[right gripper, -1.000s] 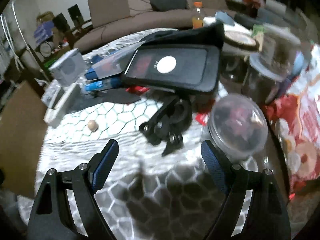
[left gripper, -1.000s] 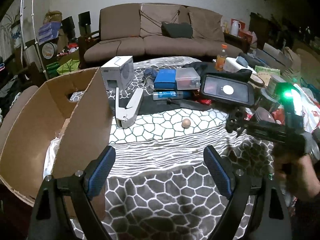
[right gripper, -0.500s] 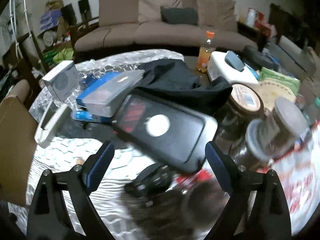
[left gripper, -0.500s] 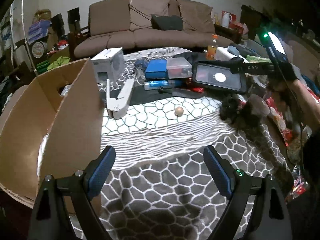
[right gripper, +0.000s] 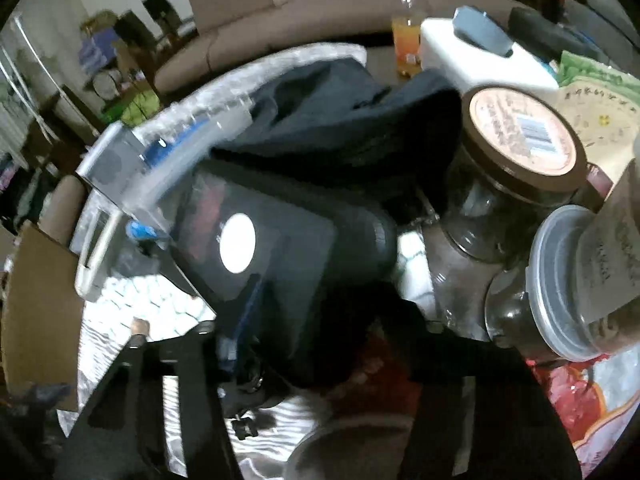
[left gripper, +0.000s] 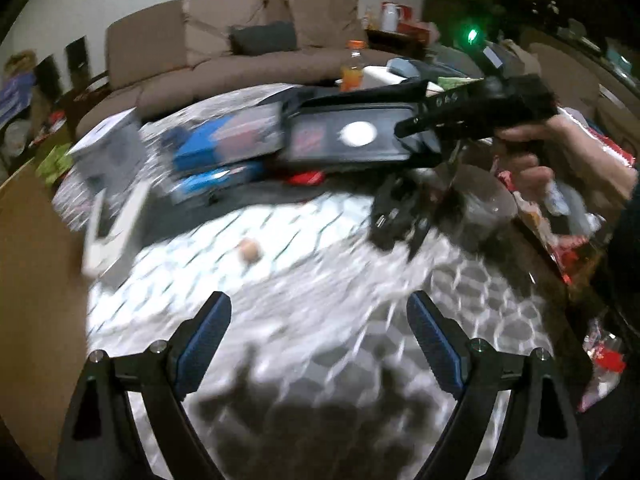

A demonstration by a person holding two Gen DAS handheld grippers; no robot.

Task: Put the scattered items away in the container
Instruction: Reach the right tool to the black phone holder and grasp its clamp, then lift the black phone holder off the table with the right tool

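A black flat case with a white round sticker point(left gripper: 352, 140) point(right gripper: 264, 248) lies among clutter on the patterned table. My right gripper point(right gripper: 308, 320) has closed in on the case's near end, which fills the gap between its jaws; blur hides whether they grip. From the left wrist view the right gripper point(left gripper: 420, 128) reaches over the case. My left gripper point(left gripper: 318, 344) is open and empty above the tablecloth. The cardboard box point(left gripper: 36, 280) point(right gripper: 36, 312) stands at the left. A small tan ball point(left gripper: 249, 249) and a black clamp point(left gripper: 396, 216) lie mid-table.
A white stapler-like tool point(left gripper: 116, 232), a white box point(left gripper: 108, 152) and blue and clear cases point(left gripper: 224, 148) lie at left. Jars point(right gripper: 516, 168) and a lidded tub point(right gripper: 568, 280) crowd the right. An orange bottle point(right gripper: 406, 36) stands behind; a sofa beyond.
My right gripper has moved forward and down onto the near end of the black case. The left gripper has swung right and tilted, so the box has slid to the frame's left edge.
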